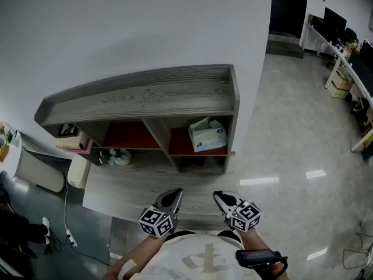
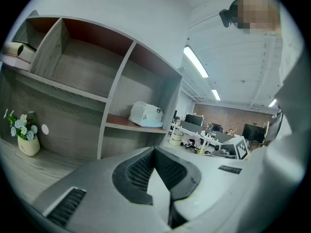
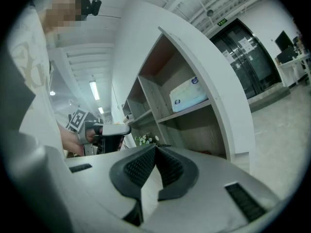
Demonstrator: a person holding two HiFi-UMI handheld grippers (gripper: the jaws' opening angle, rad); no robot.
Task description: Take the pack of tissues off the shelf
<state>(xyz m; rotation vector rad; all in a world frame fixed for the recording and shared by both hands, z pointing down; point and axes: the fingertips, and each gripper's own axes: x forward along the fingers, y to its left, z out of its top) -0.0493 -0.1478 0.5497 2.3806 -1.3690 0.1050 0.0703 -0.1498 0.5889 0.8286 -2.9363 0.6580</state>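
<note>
My left gripper [image 1: 174,193] and right gripper [image 1: 219,196] hang over the surface [image 1: 116,194], each pressed together and empty. Further on, a vase [image 1: 119,156] stands under the shelf [image 1: 145,92]. The tissues [image 1: 207,135] lie in its right compartment, books [image 1: 73,140] in the left. A glossy floor [image 1: 291,156] spreads to the right.

Bright, even indoor light. Ceiling strip lights [image 2: 196,61] burn white in the left gripper view, and the polished floor [image 1: 291,133] throws back pale glare patches. The shelf [image 1: 145,95] has shadow in its lower compartments. Both gripper views bulge strongly, with black corners and a soft foreground.
</note>
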